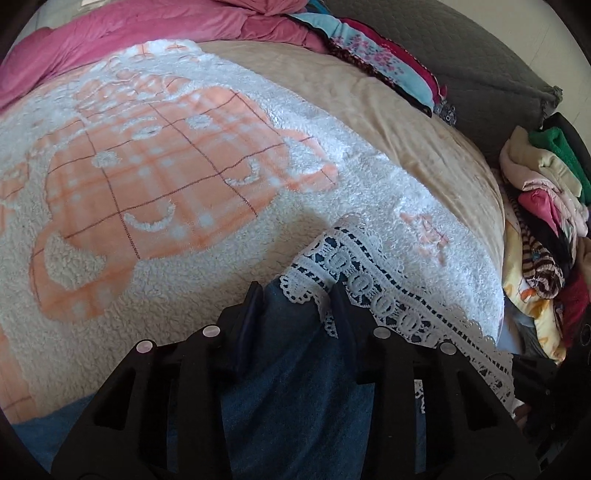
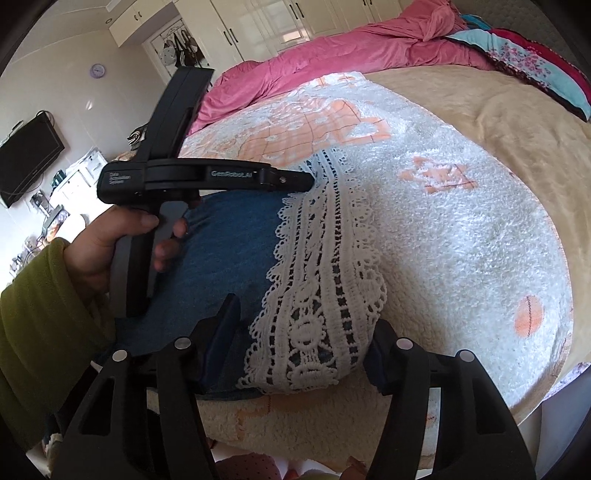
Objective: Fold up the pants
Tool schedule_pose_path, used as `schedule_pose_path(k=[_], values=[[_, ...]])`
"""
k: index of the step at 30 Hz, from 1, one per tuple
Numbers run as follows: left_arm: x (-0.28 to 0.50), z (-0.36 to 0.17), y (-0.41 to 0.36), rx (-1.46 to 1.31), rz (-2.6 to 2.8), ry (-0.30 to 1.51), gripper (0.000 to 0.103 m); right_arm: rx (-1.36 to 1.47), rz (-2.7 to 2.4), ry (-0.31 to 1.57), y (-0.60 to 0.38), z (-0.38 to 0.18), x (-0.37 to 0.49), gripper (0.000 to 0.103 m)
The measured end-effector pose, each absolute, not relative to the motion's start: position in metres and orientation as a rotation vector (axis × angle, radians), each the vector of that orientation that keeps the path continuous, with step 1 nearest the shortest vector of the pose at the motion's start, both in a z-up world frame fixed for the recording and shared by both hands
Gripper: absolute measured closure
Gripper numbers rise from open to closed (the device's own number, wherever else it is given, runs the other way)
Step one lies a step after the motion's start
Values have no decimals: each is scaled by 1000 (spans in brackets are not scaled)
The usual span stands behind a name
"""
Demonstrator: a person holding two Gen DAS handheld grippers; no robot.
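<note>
Both grippers' fingers flank the pants' lace hem.

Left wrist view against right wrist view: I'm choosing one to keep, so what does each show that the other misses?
Only the left wrist view shows the pile of clothes beside the bed. Only the right wrist view shows the hand working the left hand-held gripper, plus wardrobes and a television. Both show the blue pants with white lace trim on the fleece blanket, and the pink duvet.
</note>
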State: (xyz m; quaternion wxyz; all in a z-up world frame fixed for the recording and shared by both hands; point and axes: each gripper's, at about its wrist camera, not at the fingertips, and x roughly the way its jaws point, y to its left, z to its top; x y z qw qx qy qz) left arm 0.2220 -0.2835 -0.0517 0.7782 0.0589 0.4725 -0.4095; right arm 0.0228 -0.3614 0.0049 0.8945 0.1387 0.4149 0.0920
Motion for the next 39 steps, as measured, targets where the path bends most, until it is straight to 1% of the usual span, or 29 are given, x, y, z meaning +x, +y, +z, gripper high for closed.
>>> schedule_pose_path(k=[1,2,4,7,11,18,21,24,28,30,31,32,34,35,36,39], values=[[219,-50,-285,145,-877,1016,78,280,200,861,-361,6,21,51],[216,-49,-285,152,-870,1013,84,279,212,863,-361,6,21,56],[212,-44,-286,148,-847,1002,87,293,225,864,-363,6,22,64],[211,-38,-279,110,-845,998,92,309,253,852,-361,11,20,69],[211,-17,-252,-15,-888,953,94,276,298,813,-349,29,16,70],[209,23,-169,-181,-865,843,94,186,440,731,-299,67,15,70],[206,27,-139,-192,-820,824,94,121,499,722,-264,72,19,70],[207,17,-112,-200,-765,844,93,54,531,738,-229,65,26,70],[214,-3,-66,-340,-677,904,87,-48,553,790,-190,46,31,70],[211,-7,-39,-425,-650,892,68,-110,550,812,-176,36,29,70],[209,-9,-27,-458,-630,887,64,-139,549,815,-169,33,28,69],[207,-10,-13,-499,-608,875,60,-170,547,812,-162,32,26,68],[205,-13,9,-580,-595,862,57,-240,540,802,-147,30,22,68],[204,-14,18,-618,-591,854,53,-277,541,786,-139,30,18,68],[203,-14,24,-639,-590,851,50,-312,546,773,-130,30,14,67],[197,-13,34,-669,-586,832,43,-406,561,766,-109,23,7,62]])
